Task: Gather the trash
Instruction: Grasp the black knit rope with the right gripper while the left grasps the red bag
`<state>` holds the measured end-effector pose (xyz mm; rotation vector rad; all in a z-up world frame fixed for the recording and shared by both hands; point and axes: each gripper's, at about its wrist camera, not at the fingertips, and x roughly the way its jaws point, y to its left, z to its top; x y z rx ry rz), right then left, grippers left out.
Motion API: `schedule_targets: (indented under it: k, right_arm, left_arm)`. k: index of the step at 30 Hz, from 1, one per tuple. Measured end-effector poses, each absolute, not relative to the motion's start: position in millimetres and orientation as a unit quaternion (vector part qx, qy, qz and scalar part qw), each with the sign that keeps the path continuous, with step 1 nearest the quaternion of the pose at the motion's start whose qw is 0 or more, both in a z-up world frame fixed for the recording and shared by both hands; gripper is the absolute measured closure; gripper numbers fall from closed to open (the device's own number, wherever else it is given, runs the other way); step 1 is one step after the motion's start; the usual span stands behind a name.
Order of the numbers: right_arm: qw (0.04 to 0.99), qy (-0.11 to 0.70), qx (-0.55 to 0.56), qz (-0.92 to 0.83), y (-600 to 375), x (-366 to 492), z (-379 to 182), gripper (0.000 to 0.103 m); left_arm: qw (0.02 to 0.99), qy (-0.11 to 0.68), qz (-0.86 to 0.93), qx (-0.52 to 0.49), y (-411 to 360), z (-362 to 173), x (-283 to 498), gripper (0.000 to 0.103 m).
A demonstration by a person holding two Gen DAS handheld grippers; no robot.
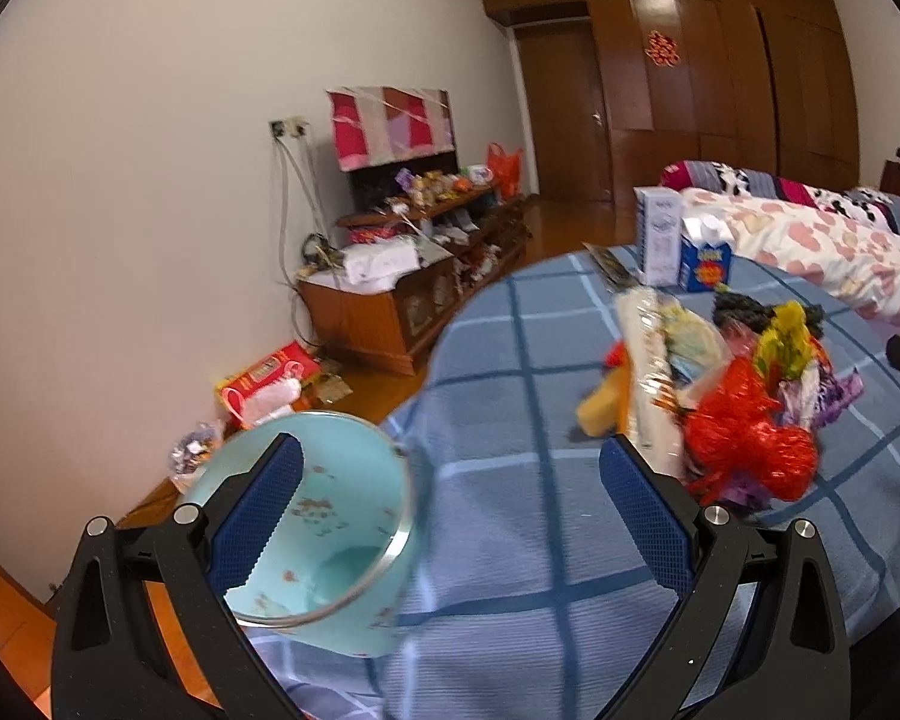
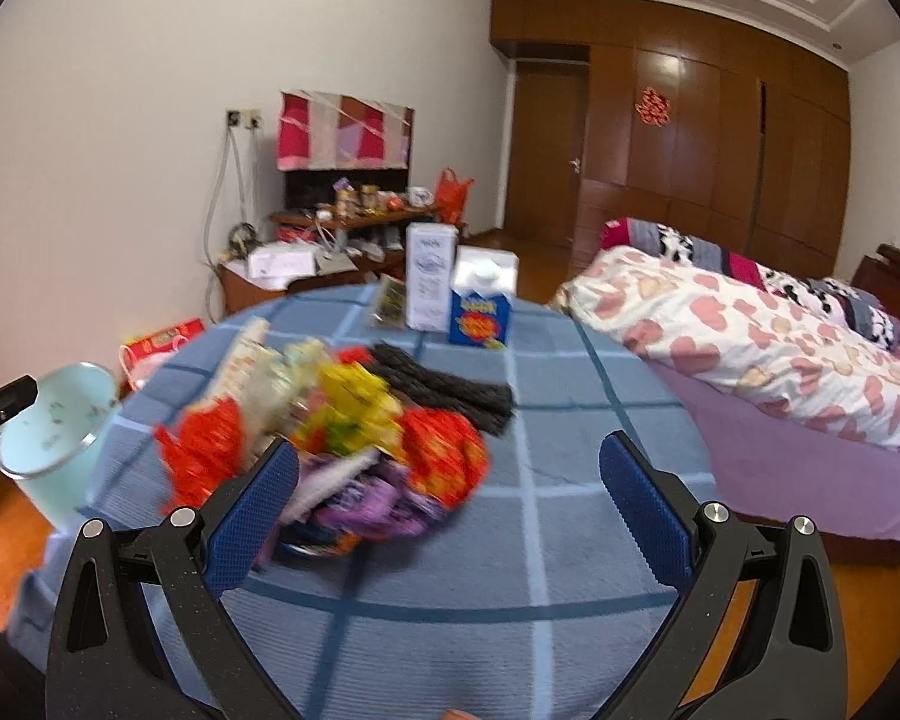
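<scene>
Trash pile point(image 2: 330, 450): crumpled wrappers, red, yellow, purple and clear film, lying heaped on the blue checked tablecloth point(image 2: 570, 540) of a round table, toward the table's left half as the person faces it. Motion blur is smearing the pile in both views, so single pieces are hard to separate. A black knitted item point(image 2: 450, 390) is lying just behind the pile, touching or nearly touching it; cannot tell which.

Pale blue bin point(image 1: 330, 528): hanging off the table's left edge, mouth tilted toward the tabletop, rim near the cloth edge. In the left wrist view one finger of the left gripper point(image 1: 450, 516) is sitting inside the bin's mouth while the other is standing wide apart over the cloth, so the jaws are spread. Whether that finger is carrying the bin by its wall or only hooked over it, I cannot tell.

Right gripper point(image 2: 450, 510): jaws spread wide, nothing between them. Its left finger is overlapping the near edge of the pile; the bulk of the pile is lying ahead and to the left of its centre line.

Key relation: bin, pile and right gripper are lining up left to right, pile between. Judgement: the right gripper is the nearer free tool; the coming move probably needs a leftward shift to centre on the heap, or a leftward sweep toward the bin.

Behind: two cartons point(image 2: 480, 306) standing at the table's far edge, well apart from the pile. Bed point(image 2: 750, 336) to the right.
</scene>
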<state>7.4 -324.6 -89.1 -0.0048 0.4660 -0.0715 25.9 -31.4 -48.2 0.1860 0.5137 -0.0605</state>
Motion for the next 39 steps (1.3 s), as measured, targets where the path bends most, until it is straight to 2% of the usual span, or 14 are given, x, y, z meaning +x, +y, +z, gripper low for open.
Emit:
schedule_targets:
  k: [10,21,23,25,26,27,31,39]
  right_arm:
    - [0.967,0.245,0.013,-0.064,-352,16,-117,0.005]
    - [0.963,0.255,0.034,-0.077,-369,22,-134,0.004]
    - [0.963,0.256,0.038,-0.075,-370,23,-136,0.004]
    - [0.963,0.256,0.04,-0.074,-370,23,-137,0.004]
    - [0.963,0.257,0.04,-0.073,-370,23,-137,0.004]
    - [0.963,0.257,0.039,-0.073,-369,23,-137,0.004]
    - [0.964,0.254,0.036,-0.071,-366,23,-135,0.004]
    - [0.969,0.238,0.033,-0.066,-362,26,-120,0.005]
  left_arm:
    - [0.955,0.274,-0.084,0.074,-98,-65,35,0.006]
    - [0.94,0.304,-0.115,0.101,-148,-91,54,0.006]
    - [0.938,0.306,-0.131,0.096,-150,-92,53,0.013]
    - [0.933,0.309,-0.157,0.094,-153,-91,55,0.041]
    - [0.93,0.311,-0.173,0.089,-153,-90,54,0.049]
    - [0.927,0.312,-0.19,0.087,-154,-88,52,0.066]
    - [0.924,0.305,-0.215,0.084,-152,-79,47,0.079]
    - [0.939,0.268,-0.196,0.089,-121,-46,29,0.081]
